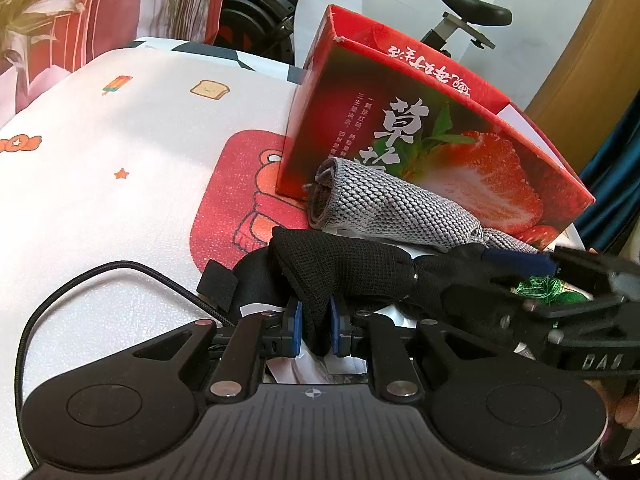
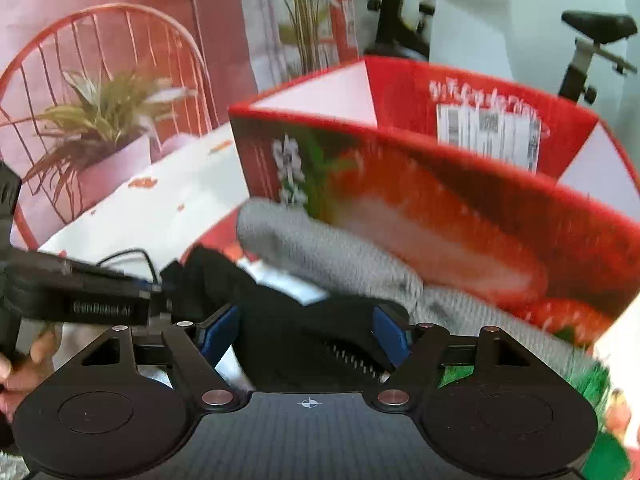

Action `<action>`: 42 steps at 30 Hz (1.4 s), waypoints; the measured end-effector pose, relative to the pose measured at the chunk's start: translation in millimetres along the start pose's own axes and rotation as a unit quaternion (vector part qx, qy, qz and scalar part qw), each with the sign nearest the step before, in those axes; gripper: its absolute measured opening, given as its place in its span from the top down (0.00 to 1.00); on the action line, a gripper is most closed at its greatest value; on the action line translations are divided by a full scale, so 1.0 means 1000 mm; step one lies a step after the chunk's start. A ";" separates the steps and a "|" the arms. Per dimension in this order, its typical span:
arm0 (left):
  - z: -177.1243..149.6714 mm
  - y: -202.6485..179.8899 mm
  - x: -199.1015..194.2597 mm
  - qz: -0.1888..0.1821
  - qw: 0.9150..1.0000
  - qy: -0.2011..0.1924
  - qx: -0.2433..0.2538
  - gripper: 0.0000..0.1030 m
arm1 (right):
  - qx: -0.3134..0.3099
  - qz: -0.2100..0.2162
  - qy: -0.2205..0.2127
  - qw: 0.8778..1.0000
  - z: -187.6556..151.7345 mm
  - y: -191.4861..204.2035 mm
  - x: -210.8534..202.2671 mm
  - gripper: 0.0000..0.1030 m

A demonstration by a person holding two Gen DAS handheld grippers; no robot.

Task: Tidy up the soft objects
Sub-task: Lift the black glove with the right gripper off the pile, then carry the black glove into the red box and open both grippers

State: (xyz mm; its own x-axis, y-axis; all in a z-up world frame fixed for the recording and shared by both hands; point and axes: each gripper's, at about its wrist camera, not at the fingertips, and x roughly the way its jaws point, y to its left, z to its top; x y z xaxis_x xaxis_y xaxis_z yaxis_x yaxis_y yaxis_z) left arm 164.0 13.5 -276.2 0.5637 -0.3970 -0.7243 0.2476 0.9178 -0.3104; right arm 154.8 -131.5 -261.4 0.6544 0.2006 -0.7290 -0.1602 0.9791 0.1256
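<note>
The black sock (image 1: 340, 268) is lying just in front of the red box (image 1: 420, 128), beside the grey sock (image 1: 392, 204). My left tool (image 1: 316, 330) is pinching its end; my right tool (image 2: 308, 336) is standing spread around it.

Black knit cloth (image 1: 344, 268): bunched, lying across the printed white surface (image 1: 120, 152) in front of the box. Grey waffle-knit cloth (image 1: 384, 204): loosely rolled, lying tilted against the front wall of the red strawberry-printed carton (image 1: 460, 152), just behind and touching the black one.
</note>
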 end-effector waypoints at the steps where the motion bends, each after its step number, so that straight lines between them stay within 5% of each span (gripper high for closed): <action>1: 0.000 0.000 0.000 0.000 1.000 0.000 0.000 0.85 | 0.000 0.003 0.003 1.000 -0.003 -0.001 -0.001 0.32; 9: 0.000 0.000 0.000 -0.001 1.000 0.000 -0.001 0.85 | 0.022 0.005 0.025 0.999 -0.020 -0.008 -0.002 0.35; 21: 0.006 -0.006 -0.013 0.010 1.000 -0.018 0.015 0.87 | 0.043 0.006 0.014 0.999 -0.011 -0.017 -0.012 0.67; 25: 0.016 -0.015 -0.029 0.004 0.999 -0.044 0.031 0.87 | 0.054 -0.001 -0.009 0.999 -0.001 -0.021 -0.022 0.76; 36: 0.075 -0.044 -0.087 -0.021 0.986 -0.151 0.066 0.87 | 0.057 0.026 -0.120 0.991 0.066 -0.035 -0.078 0.77; 42: 0.114 -0.064 -0.086 -0.036 0.981 -0.166 0.089 0.87 | 0.050 0.012 -0.144 0.988 0.102 -0.052 -0.090 0.77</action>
State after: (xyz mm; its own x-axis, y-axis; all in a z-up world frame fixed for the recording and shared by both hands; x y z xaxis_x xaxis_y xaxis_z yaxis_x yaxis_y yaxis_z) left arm 189.0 -11.7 -123.8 0.7578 -0.4678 -0.4548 0.4133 0.8836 -0.2203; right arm 179.8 -197.0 -133.7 0.8364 0.2121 -0.5053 -0.1143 0.9693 0.2177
